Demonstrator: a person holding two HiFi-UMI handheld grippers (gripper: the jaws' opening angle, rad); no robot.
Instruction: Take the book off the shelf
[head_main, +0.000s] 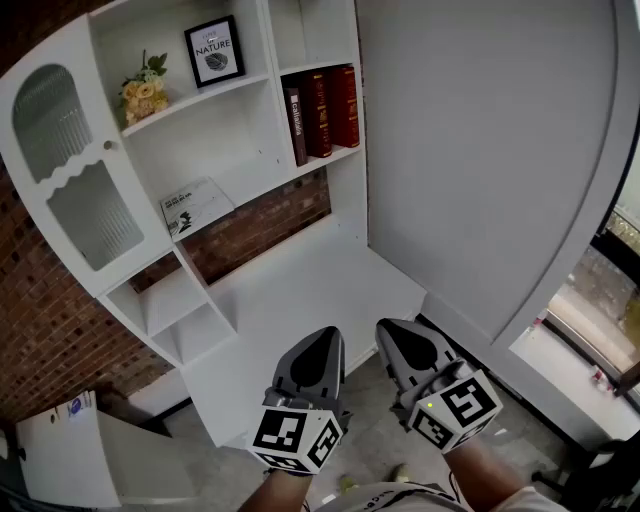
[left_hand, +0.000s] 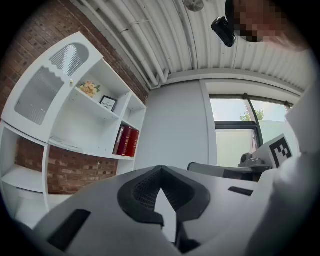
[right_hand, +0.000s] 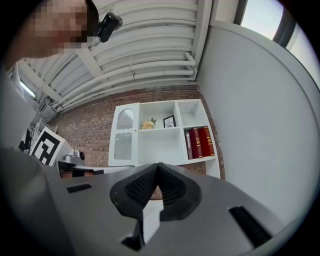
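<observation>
Three dark red books (head_main: 322, 113) stand upright on the right-hand shelf of a white shelf unit (head_main: 200, 190); they also show as the books (left_hand: 127, 141) in the left gripper view and the books (right_hand: 198, 142) in the right gripper view. My left gripper (head_main: 322, 335) and right gripper (head_main: 392, 332) hang side by side low in the head view, well short of the shelves. Both are shut with nothing between the jaws, as the left gripper (left_hand: 160, 170) and right gripper (right_hand: 157, 166) show close up.
A framed picture (head_main: 214, 50) and a small flower bunch (head_main: 143, 88) sit on the top shelf. A thin booklet (head_main: 195, 206) lies flat on a lower shelf. A white desk surface (head_main: 300, 300) extends below, a white wall panel (head_main: 480, 150) at right, brick wall (head_main: 40, 340) behind.
</observation>
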